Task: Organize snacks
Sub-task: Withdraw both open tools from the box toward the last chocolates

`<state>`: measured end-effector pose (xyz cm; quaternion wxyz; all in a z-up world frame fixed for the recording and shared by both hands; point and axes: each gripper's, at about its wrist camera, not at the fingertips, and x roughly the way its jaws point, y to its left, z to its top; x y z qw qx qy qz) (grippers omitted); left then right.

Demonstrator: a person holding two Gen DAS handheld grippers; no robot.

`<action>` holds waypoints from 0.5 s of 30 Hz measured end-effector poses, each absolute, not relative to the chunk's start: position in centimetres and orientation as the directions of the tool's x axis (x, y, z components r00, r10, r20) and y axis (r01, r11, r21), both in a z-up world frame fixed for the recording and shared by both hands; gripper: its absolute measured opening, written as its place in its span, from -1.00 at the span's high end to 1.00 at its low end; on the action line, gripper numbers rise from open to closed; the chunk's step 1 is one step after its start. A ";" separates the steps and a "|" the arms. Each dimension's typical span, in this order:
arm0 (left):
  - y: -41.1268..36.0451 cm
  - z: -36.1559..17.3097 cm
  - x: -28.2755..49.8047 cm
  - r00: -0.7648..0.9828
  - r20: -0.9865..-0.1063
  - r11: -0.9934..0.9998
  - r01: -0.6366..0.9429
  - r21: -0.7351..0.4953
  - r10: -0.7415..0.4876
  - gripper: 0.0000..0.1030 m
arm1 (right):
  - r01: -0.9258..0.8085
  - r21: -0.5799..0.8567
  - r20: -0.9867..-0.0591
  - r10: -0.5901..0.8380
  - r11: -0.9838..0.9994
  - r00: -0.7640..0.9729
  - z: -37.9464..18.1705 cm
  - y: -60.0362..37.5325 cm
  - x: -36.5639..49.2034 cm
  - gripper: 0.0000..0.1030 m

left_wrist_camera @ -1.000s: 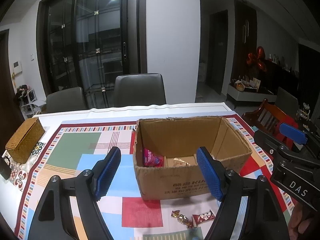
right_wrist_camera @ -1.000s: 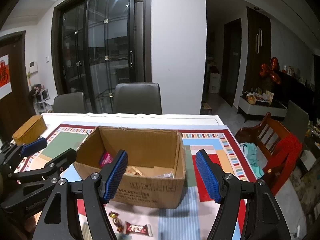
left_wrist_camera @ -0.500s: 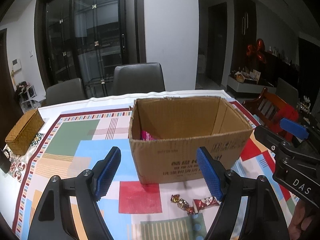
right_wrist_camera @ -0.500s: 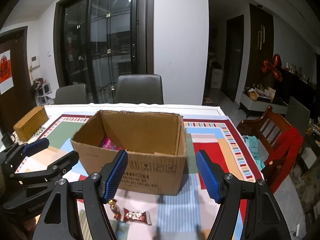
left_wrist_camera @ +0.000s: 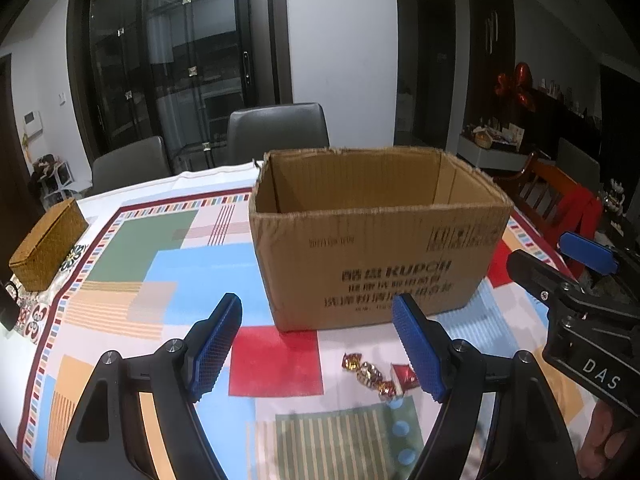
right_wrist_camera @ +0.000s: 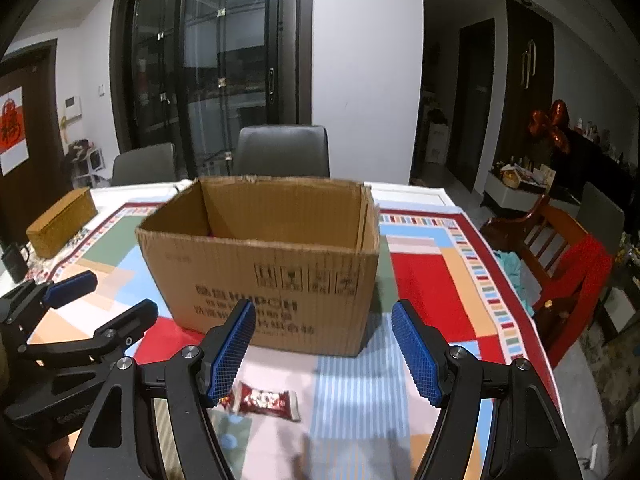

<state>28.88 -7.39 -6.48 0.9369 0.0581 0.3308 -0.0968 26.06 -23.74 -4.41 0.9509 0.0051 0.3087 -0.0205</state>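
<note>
An open cardboard box [left_wrist_camera: 372, 248] [right_wrist_camera: 264, 264] stands on the patterned tablecloth; its inside is hidden from this low angle. In front of it lie gold-wrapped candies [left_wrist_camera: 368, 372] and a red-and-white snack packet [right_wrist_camera: 266, 399] [left_wrist_camera: 404, 374]. My left gripper [left_wrist_camera: 318, 348] hovers open above the cloth, the candies just inside its right finger. My right gripper [right_wrist_camera: 323, 350] is open too, with the red packet beside its left finger [right_wrist_camera: 230, 352]. Nothing is held. Each gripper shows in the other's view: right gripper [left_wrist_camera: 580, 280], left gripper [right_wrist_camera: 80, 304].
A woven brown box [left_wrist_camera: 48, 248] [right_wrist_camera: 60, 220] sits at the table's left edge, with a dark mug [right_wrist_camera: 14, 260] near it. Grey chairs [right_wrist_camera: 282, 150] stand behind the table. A wooden chair with red cloth [right_wrist_camera: 568, 256] stands to the right.
Both grippers have sunk toward the table. The box now looms higher, hiding its contents, and the candies and packet have come closer between the fingers. The jaws have kept their width.
</note>
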 end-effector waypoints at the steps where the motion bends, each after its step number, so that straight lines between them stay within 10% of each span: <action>1: -7.4 -6.7 28.8 0.759 -0.635 0.974 0.220 0.045 -0.142 -0.50 | 0.040 -0.005 -0.592 -0.035 0.999 0.805 -4.8 -23.7 26.0 -0.39; 15: -8.4 -9.4 27.7 0.732 -0.670 0.968 0.238 0.077 -0.127 -0.49 | 0.022 -0.021 -0.645 -0.030 1.000 0.764 -8.5 -23.9 25.0 -0.39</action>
